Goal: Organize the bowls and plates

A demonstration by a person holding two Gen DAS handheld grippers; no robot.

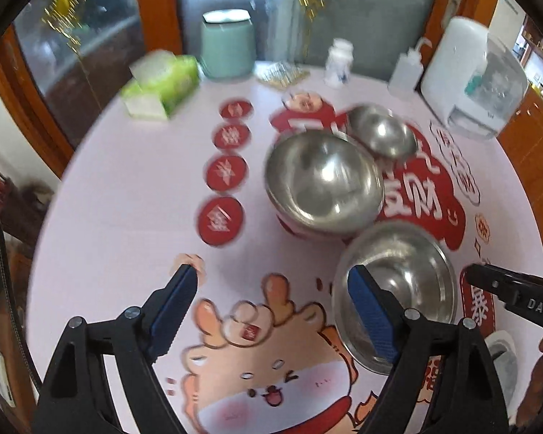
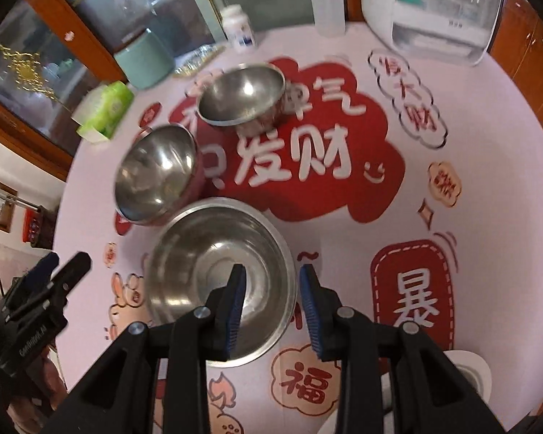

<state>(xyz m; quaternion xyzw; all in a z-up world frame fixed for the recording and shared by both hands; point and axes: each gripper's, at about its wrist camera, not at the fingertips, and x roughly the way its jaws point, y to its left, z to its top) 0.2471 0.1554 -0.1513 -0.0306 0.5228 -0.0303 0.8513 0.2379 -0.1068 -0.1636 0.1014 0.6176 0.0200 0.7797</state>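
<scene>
Three bowls (image 2: 221, 282) on table (image 2: 452, 195)

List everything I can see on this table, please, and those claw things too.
Steel bowls: three, silver; nearest, middle, far, in a loose row across the table.
Tablecloth: one, pale pink with red cartoon prints.
Tissue box: one, green and white, far left.
Canister: one, mint green, far edge.
Pill bottle: one, white, far edge.
Squeeze bottle: one, clear, far edge.
Appliance: one, white with clear cover, far right.
White dish: one, near right edge, partly hidden.
Left claw: black with blue pads, wide open, empty.
Right claw: same colours, straddling the nearest bowl's rim, pads apart.
</scene>
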